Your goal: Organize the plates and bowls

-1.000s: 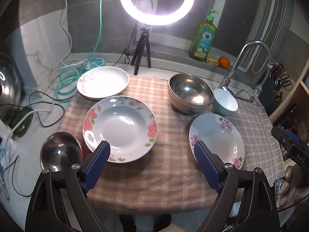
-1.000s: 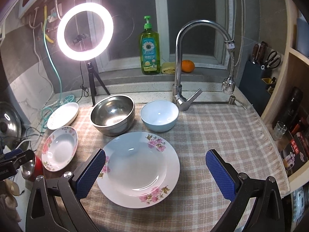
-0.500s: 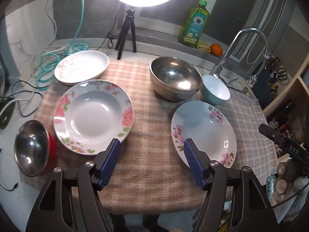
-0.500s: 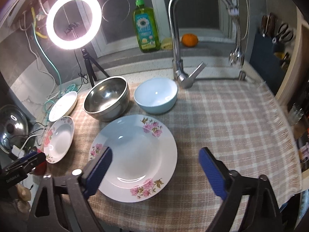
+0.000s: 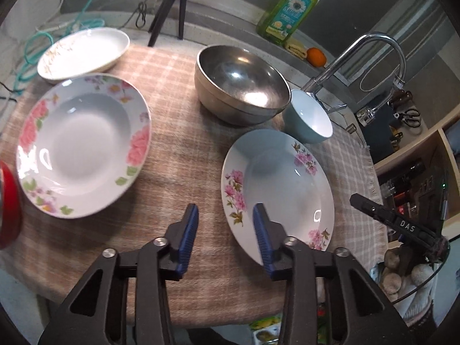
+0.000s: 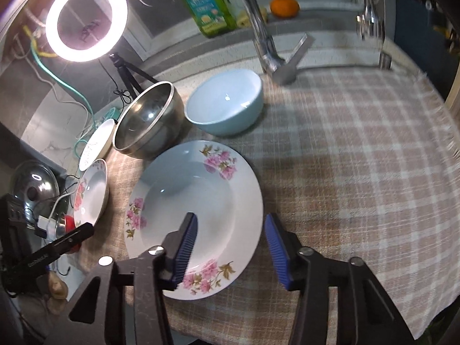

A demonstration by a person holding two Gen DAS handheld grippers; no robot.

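A plate with small pink flowers (image 5: pixel 281 184) (image 6: pixel 187 198) lies on the checked cloth (image 5: pixel 178 132). My left gripper (image 5: pixel 225 225) hangs over its near left rim and its jaws are closing; the rim lies between them, untouched. My right gripper (image 6: pixel 231 235) straddles the opposite rim, also closing, with one pad over the plate's well and one outside it. Farther off stand a rose-patterned plate (image 5: pixel 80 141) (image 6: pixel 92 189), a white plate (image 5: pixel 83 51), a steel bowl (image 5: pixel 241 86) (image 6: pixel 149 120) and a blue bowl (image 5: pixel 309 120) (image 6: pixel 227 103).
A small steel bowl with a red outside (image 5: pixel 7 201) sits off the cloth's left edge. The faucet (image 5: pixel 359 57), a soap bottle (image 5: pixel 290 8), an orange (image 6: pixel 284 7), the ring light (image 6: pixel 86 20) on its tripod and loose cables line the back. Shelves stand at the right.
Both grippers have come down and tilted toward the pink-flowered plate, and their jaws have narrowed from wide apart to a small gap around its rim.
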